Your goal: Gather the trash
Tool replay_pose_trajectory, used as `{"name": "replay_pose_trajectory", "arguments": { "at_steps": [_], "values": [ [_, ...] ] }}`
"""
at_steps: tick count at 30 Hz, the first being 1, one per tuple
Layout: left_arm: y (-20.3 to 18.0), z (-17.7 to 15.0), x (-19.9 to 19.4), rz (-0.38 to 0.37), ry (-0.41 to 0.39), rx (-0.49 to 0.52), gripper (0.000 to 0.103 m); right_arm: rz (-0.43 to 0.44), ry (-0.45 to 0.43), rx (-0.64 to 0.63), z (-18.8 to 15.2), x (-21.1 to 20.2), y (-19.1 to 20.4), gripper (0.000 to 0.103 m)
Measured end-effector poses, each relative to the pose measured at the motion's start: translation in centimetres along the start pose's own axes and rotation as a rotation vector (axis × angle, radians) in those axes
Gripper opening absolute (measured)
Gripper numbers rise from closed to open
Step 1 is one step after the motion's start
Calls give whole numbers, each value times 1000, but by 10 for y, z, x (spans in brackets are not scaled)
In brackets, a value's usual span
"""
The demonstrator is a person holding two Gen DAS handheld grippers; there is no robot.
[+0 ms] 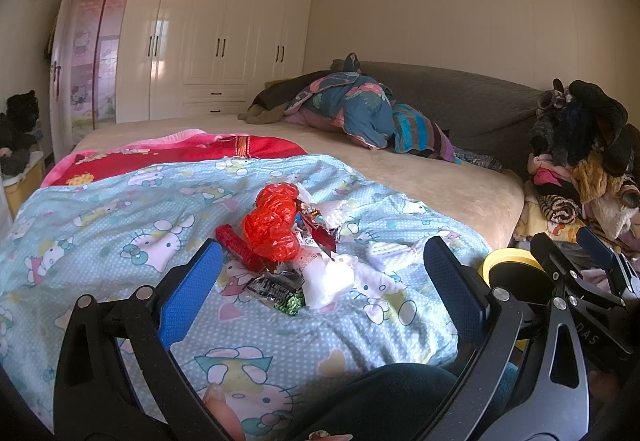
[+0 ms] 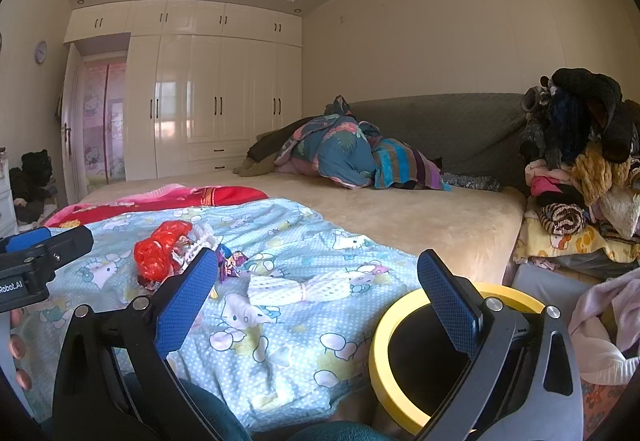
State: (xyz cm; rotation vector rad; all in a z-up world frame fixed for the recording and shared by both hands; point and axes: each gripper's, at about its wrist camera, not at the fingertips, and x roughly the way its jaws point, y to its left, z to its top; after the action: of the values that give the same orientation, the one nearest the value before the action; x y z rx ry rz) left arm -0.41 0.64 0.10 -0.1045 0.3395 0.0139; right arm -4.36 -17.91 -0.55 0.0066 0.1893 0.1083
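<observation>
**A:** Looking close first, what do you see?

**B:** The left gripper [image 1: 323,273] has its 2 blue fingers [image 1: 188,293] spread wide apart. Nothing is between them. They hang just above the blue kitty blanket [image 1: 120,225].

**A:** And the other one?

**B:** The right gripper [image 2: 318,293] is spread wide too, and it pinches nothing. 1 of its fingers is over the blanket. The other is over the bin.

**A:** What bin?

**B:** A black bin with a yellow rim [image 2: 382,325]. It sits beside the bed, right at the blanket's edge, low on the right.

**A:** Where is the trash?

**B:** In a little pile on the blanket, just past the left gripper's tips. There is a crumpled red plastic bag [image 1: 272,221] on top. A red tube [image 1: 236,247] lies just beside it on the left. A shiny black wrapper [image 1: 276,291] and a white tissue [image 1: 326,279] are at the front. A dark red wrapper [image 1: 320,231] touches the bag on the right.

**A:** Anything near the pile?

**B:** A rolled white net thing [image 2: 296,289] lies on the blanket, between the pile and the bin.

**A:** And farther back?

**B:** A red and pink blanket [image 1: 176,155], then the bare tan bed top [image 1: 420,173]. A heap of blue flowery bedding [image 1: 352,109] sits by the grey headboard [image 1: 480,101]. Clothes are stacked high [image 2: 580,161] on the right. White wardrobes [image 1: 216,41] fill the far wall.
</observation>
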Motion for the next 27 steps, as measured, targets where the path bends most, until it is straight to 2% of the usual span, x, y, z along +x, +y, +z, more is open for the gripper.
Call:
{"name": "replay_pose_trajectory", "arguments": {
  "at_steps": [15, 18, 27],
  "values": [
    [5, -2, 4, 9, 17, -15, 93, 13, 5, 2, -3, 2, 0, 97],
    [9, -3, 6, 5, 30, -24, 93, 34, 17, -3, -6, 4, 1, 97],
    [33, -1, 14, 62, 39, -64, 93, 135, 70, -17, 1, 24, 18, 97]
  ]
}}
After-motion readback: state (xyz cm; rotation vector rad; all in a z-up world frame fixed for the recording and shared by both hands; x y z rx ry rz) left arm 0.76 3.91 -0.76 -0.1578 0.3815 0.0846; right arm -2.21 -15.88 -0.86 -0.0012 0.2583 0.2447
